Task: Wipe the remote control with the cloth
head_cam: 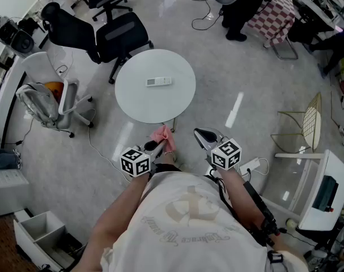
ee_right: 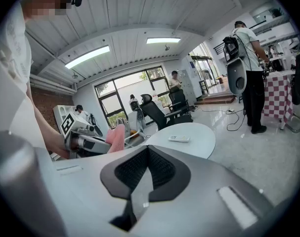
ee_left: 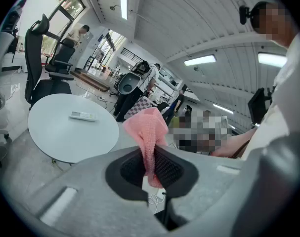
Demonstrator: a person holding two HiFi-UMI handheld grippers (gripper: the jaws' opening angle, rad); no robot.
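A white remote control (head_cam: 158, 81) lies flat near the middle of the round white table (head_cam: 132, 98). It also shows as a small white bar, the remote (ee_left: 83, 116), in the left gripper view and the remote (ee_right: 180, 138) in the right gripper view. My left gripper (head_cam: 157, 145) is shut on a pink cloth (head_cam: 163, 136), which bunches up above the jaws as the cloth (ee_left: 149, 132). My right gripper (head_cam: 204, 136) is shut with nothing in it. Both hang short of the table's near edge, close to my body.
Black office chairs (head_cam: 98, 35) and a white chair (head_cam: 50, 98) stand left of and behind the table. A person (head_cam: 240, 10) stands beyond it by a checked cloth (head_cam: 274, 21). A wire chair (head_cam: 305, 126) and a white cabinet (head_cam: 325, 191) are on the right. Cables run over the floor.
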